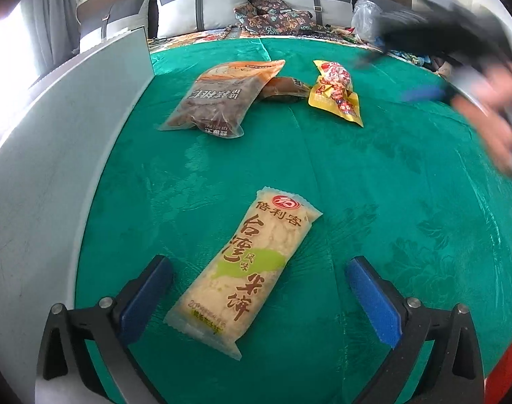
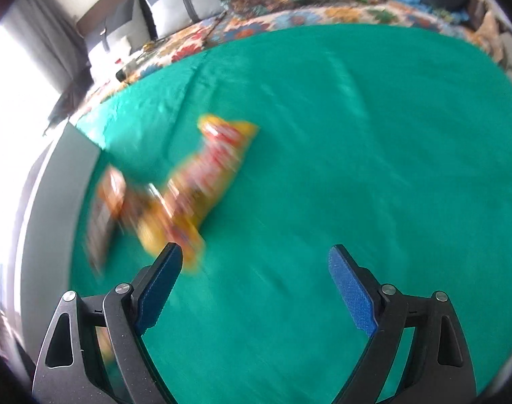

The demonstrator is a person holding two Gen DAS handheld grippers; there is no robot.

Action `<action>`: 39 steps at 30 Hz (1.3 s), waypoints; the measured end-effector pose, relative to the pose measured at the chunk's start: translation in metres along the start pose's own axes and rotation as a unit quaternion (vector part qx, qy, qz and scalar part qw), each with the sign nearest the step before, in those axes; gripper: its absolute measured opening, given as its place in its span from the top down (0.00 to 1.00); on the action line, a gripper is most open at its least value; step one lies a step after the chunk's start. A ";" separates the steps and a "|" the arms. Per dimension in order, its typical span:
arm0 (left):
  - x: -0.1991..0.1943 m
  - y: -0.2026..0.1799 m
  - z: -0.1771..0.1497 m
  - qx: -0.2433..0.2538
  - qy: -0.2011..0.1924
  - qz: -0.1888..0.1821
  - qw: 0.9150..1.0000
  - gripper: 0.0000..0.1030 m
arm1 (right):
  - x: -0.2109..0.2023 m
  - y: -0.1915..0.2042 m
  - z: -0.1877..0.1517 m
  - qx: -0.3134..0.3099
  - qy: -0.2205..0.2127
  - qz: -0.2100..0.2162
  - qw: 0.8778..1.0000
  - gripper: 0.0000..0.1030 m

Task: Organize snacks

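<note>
Here the left gripper (image 1: 259, 289) hung over the green cloth (image 1: 373, 185) with its blue pads spread wide, pressing on nothing. A pale rice-cracker packet (image 1: 246, 269) lay flat on the cloth in the lower middle of the left wrist view, its lower end between the two pads but apart from both. Higher in that frame, a brown-and-orange snack bag (image 1: 219, 97) lay near a grey panel (image 1: 71, 134) along the left edge, a small brown wrapped item (image 1: 283, 89) touched its right side, and a yellow-and-red packet (image 1: 336, 94) lay just beside that. A blurred hand (image 1: 491, 114) showed at the right edge.

In the right wrist view, the right gripper (image 2: 256, 276) also stood spread and empty above bare cloth. The yellow-and-red packet, smeared by blur, lay left of centre, just beyond the left pad.
</note>
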State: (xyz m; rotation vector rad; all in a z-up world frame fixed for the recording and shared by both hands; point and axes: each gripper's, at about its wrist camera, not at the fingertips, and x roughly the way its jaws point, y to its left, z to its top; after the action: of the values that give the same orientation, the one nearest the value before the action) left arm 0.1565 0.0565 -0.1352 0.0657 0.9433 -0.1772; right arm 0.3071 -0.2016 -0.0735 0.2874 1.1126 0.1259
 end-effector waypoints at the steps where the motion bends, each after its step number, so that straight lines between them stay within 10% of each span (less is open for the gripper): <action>1: 0.000 0.000 0.000 0.000 0.000 -0.001 1.000 0.00 | 0.013 0.010 0.013 0.007 0.011 0.003 1.000 0.14; 6: 0.001 -0.001 0.000 -0.001 -0.001 -0.001 1.000 0.00 | 0.060 0.036 0.047 0.047 0.030 -0.043 0.998 0.17; 8: 0.001 -0.001 0.001 0.000 -0.001 -0.001 1.000 0.00 | 0.066 0.048 0.051 0.010 0.036 -0.069 0.997 0.42; 15: 0.000 -0.001 0.001 -0.001 -0.001 0.000 1.000 0.00 | 0.043 0.034 0.016 -0.133 0.069 -0.059 0.987 0.51; 21: 0.000 -0.002 0.001 -0.002 -0.001 0.002 1.000 0.00 | -0.016 -0.003 -0.082 -0.294 0.083 -0.062 0.950 0.50; 23: 0.000 -0.002 0.001 -0.002 0.000 0.001 1.000 0.00 | -0.035 -0.024 -0.111 -0.287 0.056 -0.052 0.955 0.49; 26: 0.001 -0.001 0.003 0.005 0.007 -0.003 1.000 0.00 | -0.052 -0.056 -0.143 -0.234 0.004 -0.045 0.971 0.20; 34: -0.002 0.004 0.011 0.062 0.065 0.002 0.996 0.02 | -0.072 -0.071 -0.183 -0.194 -0.085 -0.060 0.975 0.16; 37: 0.000 0.000 0.017 0.077 0.077 -0.017 0.994 0.13 | -0.073 -0.074 -0.182 -0.193 -0.086 -0.060 0.976 0.16; 39: -0.001 0.000 0.021 0.060 0.081 -0.033 0.994 0.42 | -0.072 -0.074 -0.181 -0.193 -0.086 -0.059 0.976 0.16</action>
State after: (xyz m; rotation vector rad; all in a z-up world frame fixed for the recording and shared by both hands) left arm 0.1726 0.0542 -0.1220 0.1627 1.0970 -0.2937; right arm 0.1095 -0.2595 -0.1070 -0.1149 0.9081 0.2043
